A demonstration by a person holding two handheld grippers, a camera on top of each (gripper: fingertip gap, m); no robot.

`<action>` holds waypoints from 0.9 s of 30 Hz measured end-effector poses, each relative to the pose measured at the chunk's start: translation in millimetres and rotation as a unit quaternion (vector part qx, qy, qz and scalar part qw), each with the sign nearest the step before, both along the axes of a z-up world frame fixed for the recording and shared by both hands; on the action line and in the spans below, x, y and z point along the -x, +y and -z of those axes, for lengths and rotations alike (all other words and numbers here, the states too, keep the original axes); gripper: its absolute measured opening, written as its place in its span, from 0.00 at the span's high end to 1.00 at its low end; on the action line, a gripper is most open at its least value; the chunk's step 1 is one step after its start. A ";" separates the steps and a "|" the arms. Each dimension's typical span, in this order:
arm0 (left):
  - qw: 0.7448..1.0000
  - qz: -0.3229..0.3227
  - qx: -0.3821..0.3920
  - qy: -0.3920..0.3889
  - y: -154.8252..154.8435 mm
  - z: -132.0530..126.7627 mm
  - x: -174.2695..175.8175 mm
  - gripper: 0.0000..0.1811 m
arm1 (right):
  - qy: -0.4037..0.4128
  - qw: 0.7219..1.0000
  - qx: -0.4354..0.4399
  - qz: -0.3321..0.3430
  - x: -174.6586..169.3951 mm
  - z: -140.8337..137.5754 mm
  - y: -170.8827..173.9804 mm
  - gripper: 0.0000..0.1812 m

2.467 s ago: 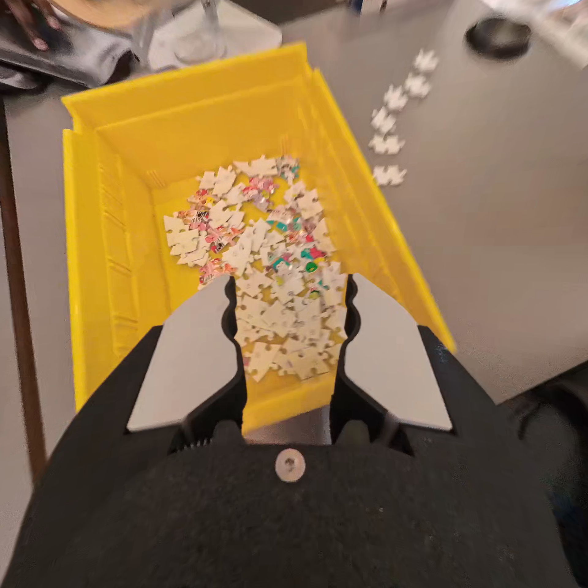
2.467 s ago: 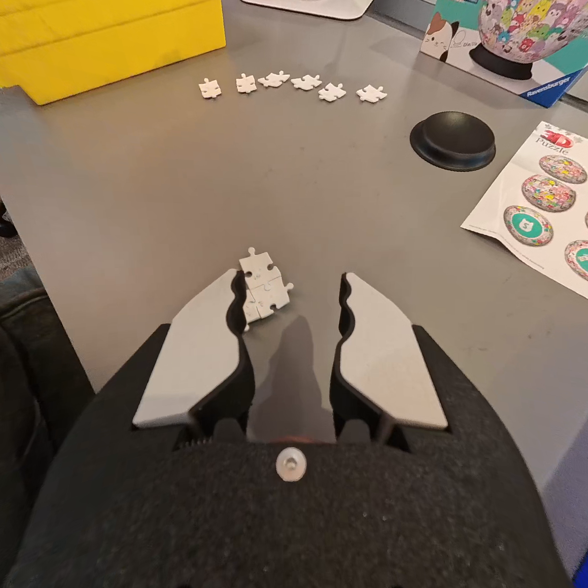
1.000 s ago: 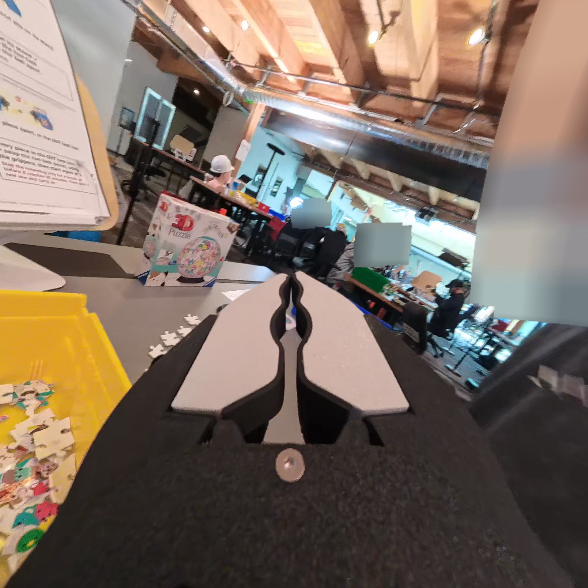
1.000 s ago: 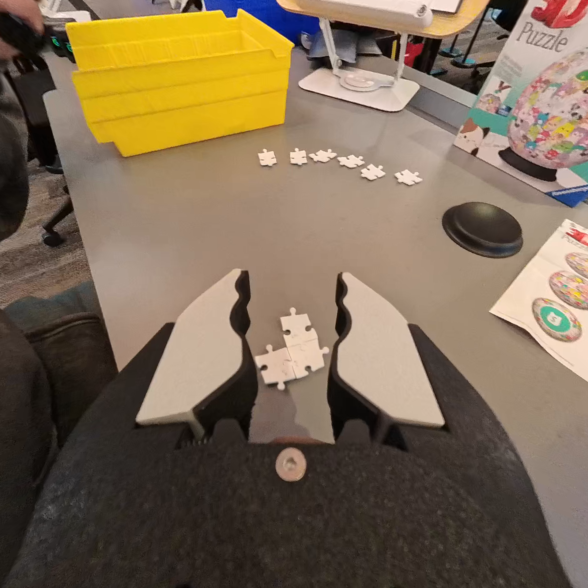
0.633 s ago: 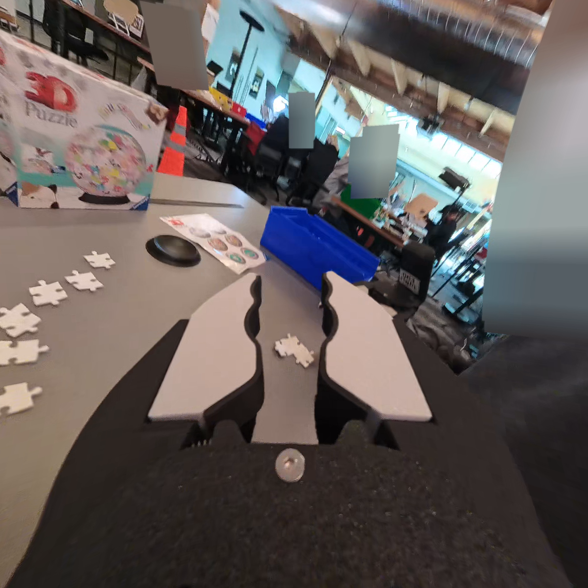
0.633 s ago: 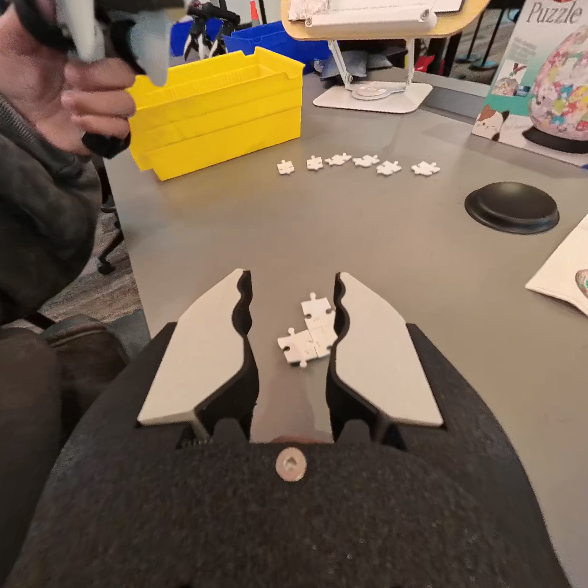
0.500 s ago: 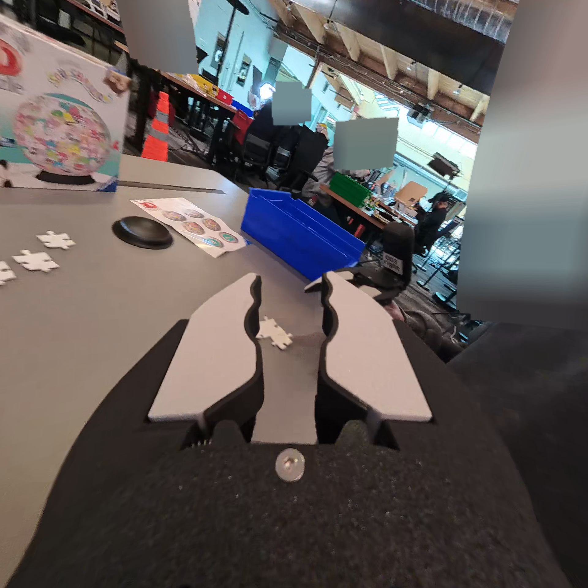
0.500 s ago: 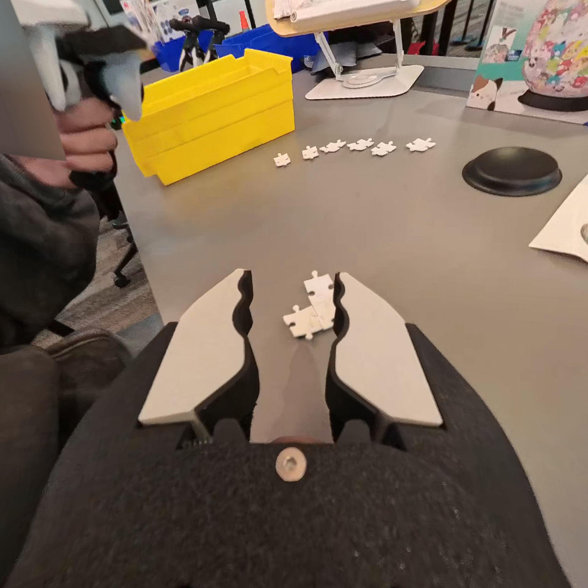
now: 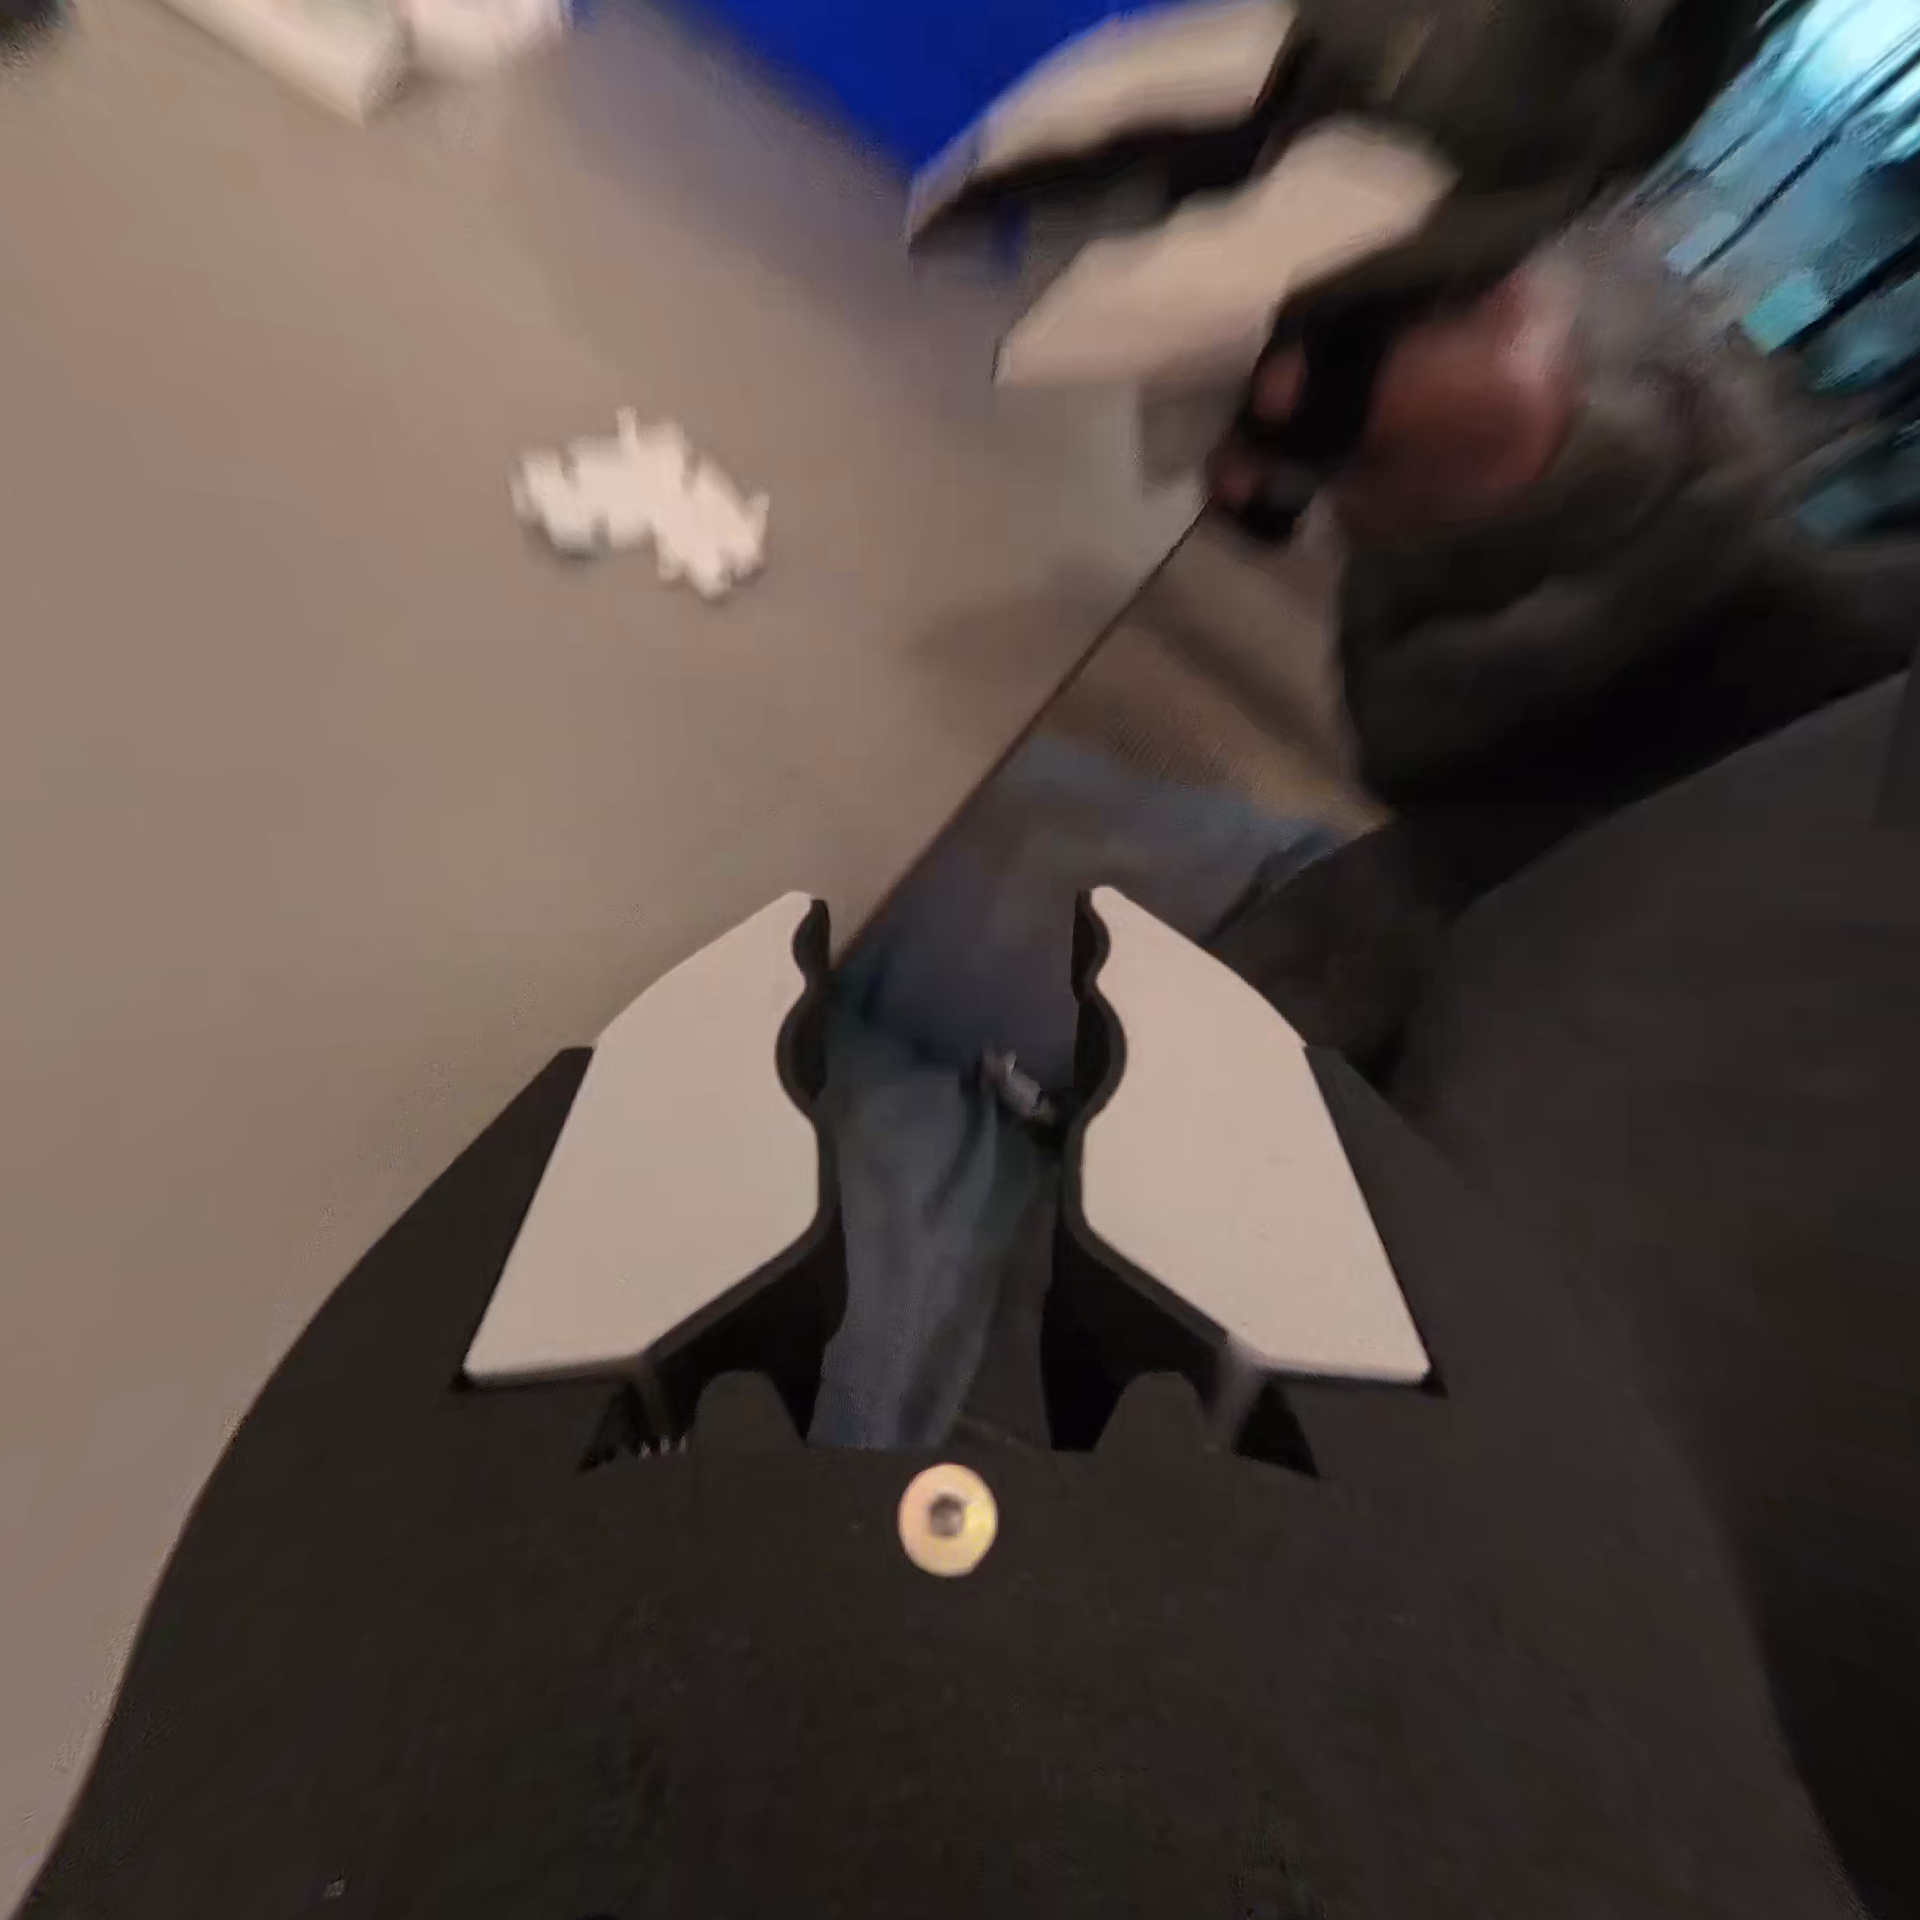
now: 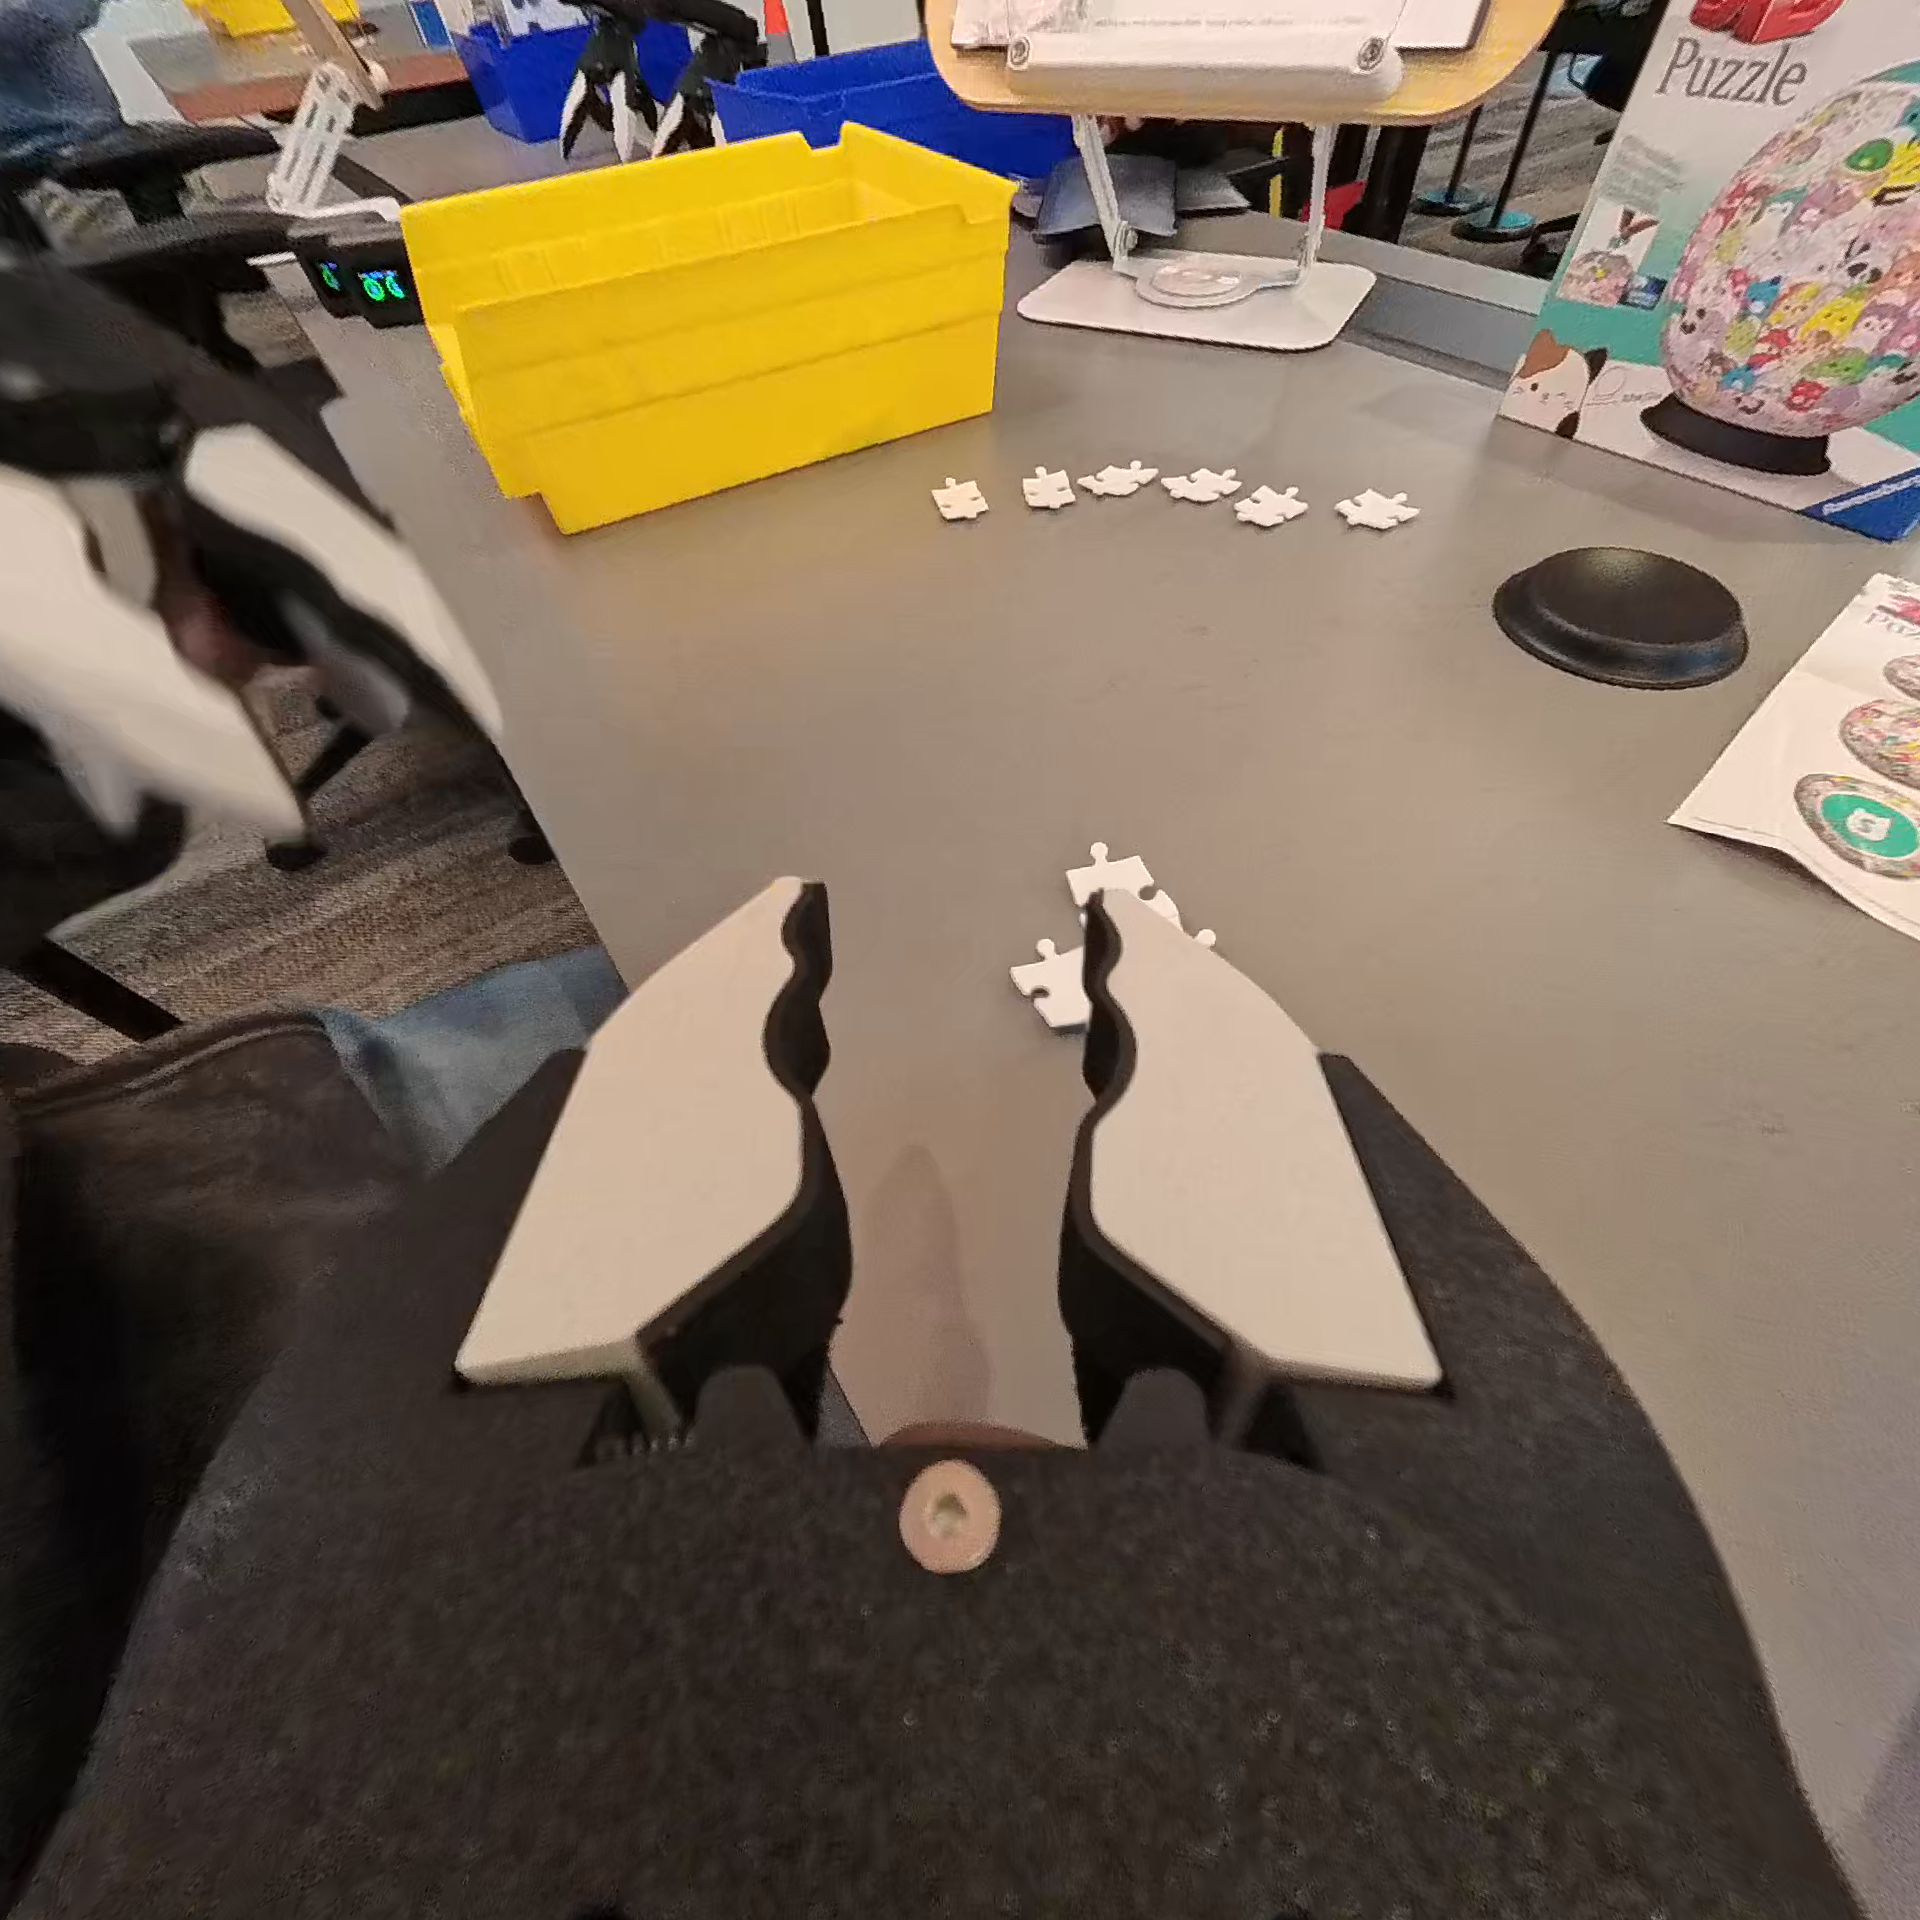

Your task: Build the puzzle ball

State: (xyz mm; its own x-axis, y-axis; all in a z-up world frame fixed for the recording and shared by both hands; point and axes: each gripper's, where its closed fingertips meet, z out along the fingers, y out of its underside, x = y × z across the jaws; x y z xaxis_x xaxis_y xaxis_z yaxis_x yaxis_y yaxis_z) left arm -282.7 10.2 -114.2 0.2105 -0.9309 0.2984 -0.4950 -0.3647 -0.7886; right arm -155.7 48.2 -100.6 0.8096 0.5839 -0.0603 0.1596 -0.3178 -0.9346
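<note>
Matt grey table [image 10: 1039,707]; glossy yellow plastic bin [image 10: 727,343]; smooth white card puzzle pieces [image 10: 1174,497]; paper leaflet [image 10: 1829,769]; matt black plastic stand [image 10: 1619,615].

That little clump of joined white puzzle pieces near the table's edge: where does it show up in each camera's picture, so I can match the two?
Left wrist view: the joined pieces are a blurred white patch in the upper left, on the grey table, apart from the left gripper.
Right wrist view: just right of centre, partly hidden behind the right gripper's right fingertip.
Shared landmark: the table's near edge, beside the clump in both.
</note>
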 end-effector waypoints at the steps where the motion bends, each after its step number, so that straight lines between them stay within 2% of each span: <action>1: 0.998 -0.016 -0.008 0.067 -8.1 21.9 -1.9 0.76 | -0.003 1.000 -0.001 0.000 0.3 0.0 0.1 0.74; 4: 0.976 -0.044 -0.013 0.215 -43.8 79.3 -7.5 0.75 | -0.006 1.000 -0.003 -0.001 1.5 0.0 0.6 0.75; 6: 0.969 -0.058 0.027 0.239 -67.1 104.0 -17.4 0.75 | -0.011 1.000 -0.003 -0.002 1.7 1.4 0.8 0.75; 9: 0.959 -0.075 0.075 0.261 -79.7 127.6 -26.3 0.75 | -0.023 1.000 -0.005 -0.006 2.4 2.3 0.3 0.75; 15: 0.935 -0.111 0.086 0.327 -72.5 153.5 -25.9 0.75 | -0.023 1.000 -0.009 -0.012 0.4 0.4 0.0 0.75; 18: 0.919 -0.102 0.089 0.371 -73.7 167.0 -23.6 0.76 | -0.018 1.000 -0.009 -0.007 -4.3 -0.2 0.6 0.75; 21: 0.907 -0.099 0.096 0.397 -72.9 175.7 -21.5 0.83 | -0.016 1.000 -0.006 -0.004 -8.4 0.6 0.2 0.75; 24: 0.902 -0.101 0.092 0.410 -70.1 179.0 -19.1 0.96 | -0.011 1.000 -0.006 -0.004 -10.0 -0.5 -1.2 0.75; 27: 0.909 -0.106 0.089 0.393 -68.5 171.8 -19.5 0.99 | -0.009 1.000 -0.008 -0.002 -12.4 -1.6 -1.5 0.75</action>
State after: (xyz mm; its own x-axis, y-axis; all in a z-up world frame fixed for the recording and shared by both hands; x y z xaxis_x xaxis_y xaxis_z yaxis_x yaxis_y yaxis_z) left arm -263.1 -58.4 -285.9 0.5929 -0.7961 0.1210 -0.7835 -0.6050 -0.1415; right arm -143.3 46.6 -99.0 0.8082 0.5877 -0.0368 0.1772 -0.3023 -0.9366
